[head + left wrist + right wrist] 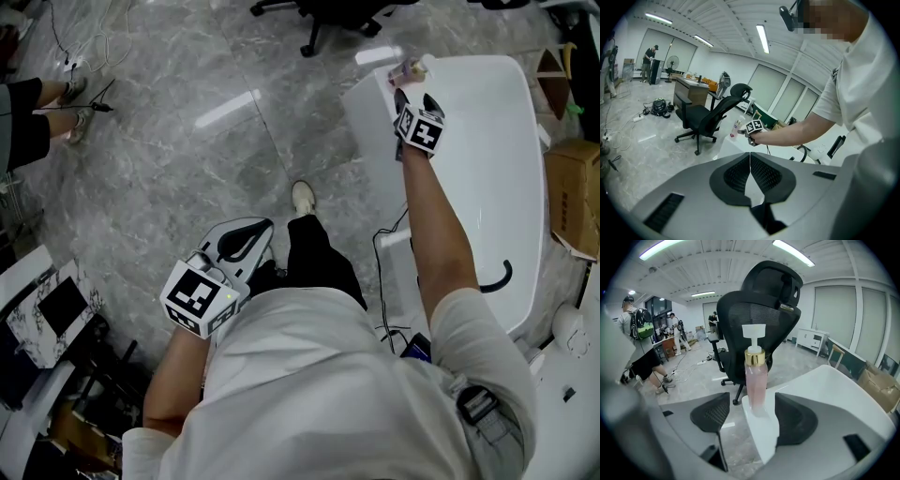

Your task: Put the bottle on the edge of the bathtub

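We see the bottle (756, 376) standing upright on the edge of the bathtub (763, 439), at the narrow corner of the white rim farthest from us. It holds pink liquid under a gold collar and a white pump head, and its base rests on the rim.

Our right gripper (753, 400) reaches out over that same corner. Its jaws are spread wide, one dark pad on each side of the bottle's lower part, and neither pad touches the bottle, so the bottle stands on the rim without support. From the head view, the right gripper (417, 97) sits just short of the bottle (409, 69), above the bathtub's (369, 105) rim.

Our left gripper (750, 169) is held well away from the bathtub, low beside our hip and over the grey floor (187, 150). Its fingers are pressed together with nothing between them.

A black office chair (759, 310) stands on the floor just beyond the bathtub's far corner, directly behind the bottle in the right gripper view.
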`<action>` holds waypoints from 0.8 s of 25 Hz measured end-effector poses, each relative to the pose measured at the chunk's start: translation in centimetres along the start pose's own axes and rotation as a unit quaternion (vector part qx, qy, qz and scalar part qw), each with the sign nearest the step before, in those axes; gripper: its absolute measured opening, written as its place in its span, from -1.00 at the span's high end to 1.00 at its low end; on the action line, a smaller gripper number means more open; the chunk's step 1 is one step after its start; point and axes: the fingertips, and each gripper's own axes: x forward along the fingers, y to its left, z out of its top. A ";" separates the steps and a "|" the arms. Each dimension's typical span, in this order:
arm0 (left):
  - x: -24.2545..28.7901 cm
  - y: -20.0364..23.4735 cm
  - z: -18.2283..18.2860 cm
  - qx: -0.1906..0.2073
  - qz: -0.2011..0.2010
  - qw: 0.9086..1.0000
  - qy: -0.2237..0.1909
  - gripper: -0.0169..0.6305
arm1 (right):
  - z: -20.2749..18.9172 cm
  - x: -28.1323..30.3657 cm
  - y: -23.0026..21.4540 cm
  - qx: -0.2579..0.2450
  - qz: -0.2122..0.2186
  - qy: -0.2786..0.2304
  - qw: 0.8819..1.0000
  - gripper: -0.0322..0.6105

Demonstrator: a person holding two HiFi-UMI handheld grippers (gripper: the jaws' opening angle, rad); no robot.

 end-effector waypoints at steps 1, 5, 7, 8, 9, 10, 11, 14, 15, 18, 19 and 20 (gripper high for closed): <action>-0.2 -0.3 -0.1 0.003 -0.003 1.000 -0.001 0.89 | -0.3 -0.5 0.0 0.000 0.001 0.000 1.000 -0.06; -1.5 -1.1 -0.9 0.016 -0.013 1.000 -0.008 0.89 | -1.2 -3.6 0.7 -0.003 -0.005 -0.002 1.000 -0.04; -2.3 -1.5 -1.3 0.022 -0.018 1.000 -0.012 0.89 | -1.9 -5.0 1.3 -0.004 -0.003 -0.003 1.000 -0.02; -2.7 -1.7 -1.5 0.025 -0.021 0.999 -0.014 0.89 | -2.3 -5.7 1.6 -0.003 0.000 -0.004 1.000 -0.02; -3.2 -1.9 -1.7 0.029 -0.024 0.999 -0.016 0.89 | -2.7 -6.3 1.9 0.000 0.002 -0.005 1.000 -0.01; -3.7 -2.1 -1.9 0.032 -0.026 0.999 -0.017 0.89 | -3.0 -7.0 2.2 0.001 0.003 -0.006 1.000 0.00; -4.2 -2.3 -2.0 0.035 -0.028 0.999 -0.019 0.89 | -3.1 -7.8 2.5 0.001 0.002 -0.008 1.000 0.00; -5.6 -3.1 -2.7 0.044 -0.035 0.998 -0.025 0.89 | -3.6 -10.0 3.4 0.002 0.005 -0.014 1.000 0.01; -6.1 -3.3 -3.1 0.047 -0.036 0.998 -0.027 0.89 | -3.9 -10.8 3.8 0.003 0.007 -0.016 1.000 0.01; -7.5 -4.2 -4.3 0.057 -0.041 0.997 -0.032 0.89 | -4.7 -13.4 5.0 0.000 0.015 -0.024 1.000 0.03; -8.0 -4.5 -4.7 0.060 -0.042 0.997 -0.034 0.89 | -4.9 -14.4 5.5 -0.003 0.019 -0.026 0.999 0.04; -8.5 -4.8 -5.0 0.063 -0.042 0.996 -0.036 0.89 | -5.2 -15.4 6.1 -0.005 0.023 -0.029 0.999 0.06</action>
